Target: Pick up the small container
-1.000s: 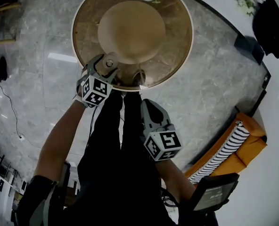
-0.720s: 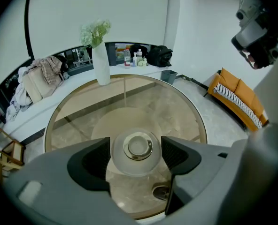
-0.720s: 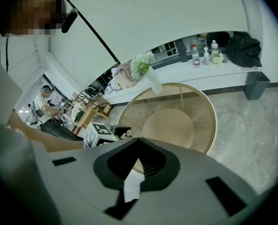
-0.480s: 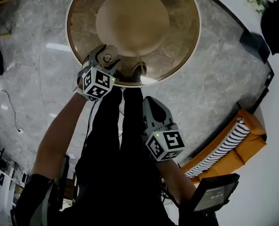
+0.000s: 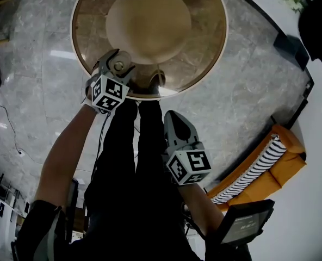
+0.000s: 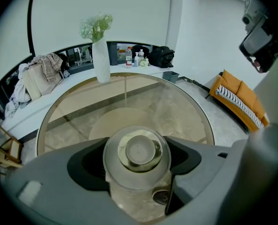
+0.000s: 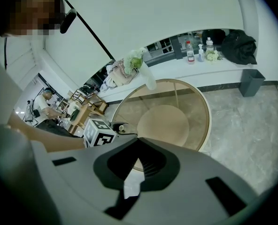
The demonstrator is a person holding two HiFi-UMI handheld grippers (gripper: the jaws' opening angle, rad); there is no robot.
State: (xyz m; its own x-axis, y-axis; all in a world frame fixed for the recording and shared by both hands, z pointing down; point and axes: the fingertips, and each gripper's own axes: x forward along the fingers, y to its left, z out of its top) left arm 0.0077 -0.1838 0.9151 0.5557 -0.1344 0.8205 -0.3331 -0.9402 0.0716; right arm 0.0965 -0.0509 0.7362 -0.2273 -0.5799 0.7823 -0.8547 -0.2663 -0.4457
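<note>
Seen from the head view, a person stands at the near edge of a round glass table [image 5: 204,64] with a gold rim, the left gripper [image 5: 119,68] reaching over that edge with its jaws pinched on the small container [image 5: 119,64], a clear pot with a round lid. Whether its base touches the glass cannot be told. The right gripper [image 5: 171,116] hangs lower, off the table and well apart from the left one, over the person's dark trousers [image 5: 134,167]. An orange sofa [image 5: 283,173] with a striped cushion lies by the wall at lower right. In the left gripper view, the container fills the gap between the two grey jaws, which press on its sides; beyond it the table top stretches to a white vase [image 6: 100,53] of pale flowers at its far edge, with a black bag [image 6: 161,56] on the ledge behind. In the right gripper view, the jaws meet at their tips with nothing between them, and the left gripper's marker cube [image 7: 100,132] shows just at the table's near edge.
</note>
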